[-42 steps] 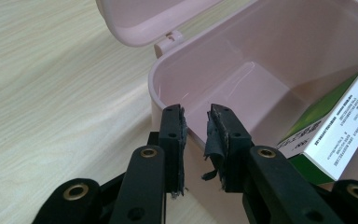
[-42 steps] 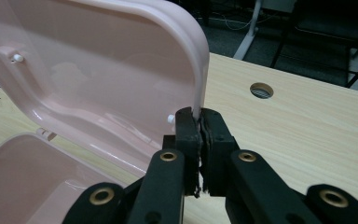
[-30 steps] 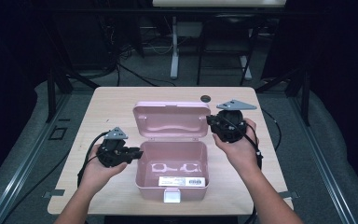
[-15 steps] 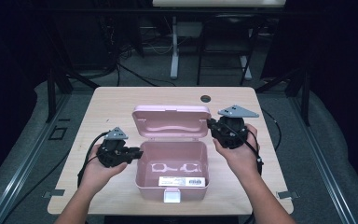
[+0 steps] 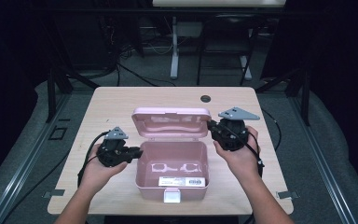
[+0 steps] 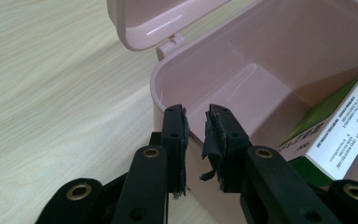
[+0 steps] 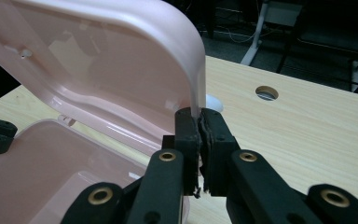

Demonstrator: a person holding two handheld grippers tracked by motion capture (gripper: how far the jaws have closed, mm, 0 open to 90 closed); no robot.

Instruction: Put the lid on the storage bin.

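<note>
At mid-counter: pink box (image 5: 172,170) open, lid (image 5: 171,122) raised on its rear hinge.

Box is thin moulded plastic, glossy, round-cornered; probably light and slick, walls likely to flex, so best taken by a rim or lid edge rather than a flat face. Right gripper (image 7: 199,122) has its jaws clenched on the lid's side edge, pads pinching the thin rim. Left gripper (image 6: 196,122) is at the box's left wall, jaws straddling the rim and just been closing; whether the pads press the wall yet is hard to tell, a gap shows. Inside lies a green-and-white carton (image 6: 340,135), stiff card. Front latch (image 5: 172,196) hangs free. Counter (image 5: 121,100) is pale wood grain, with a cable hole (image 5: 205,98) behind.
</note>
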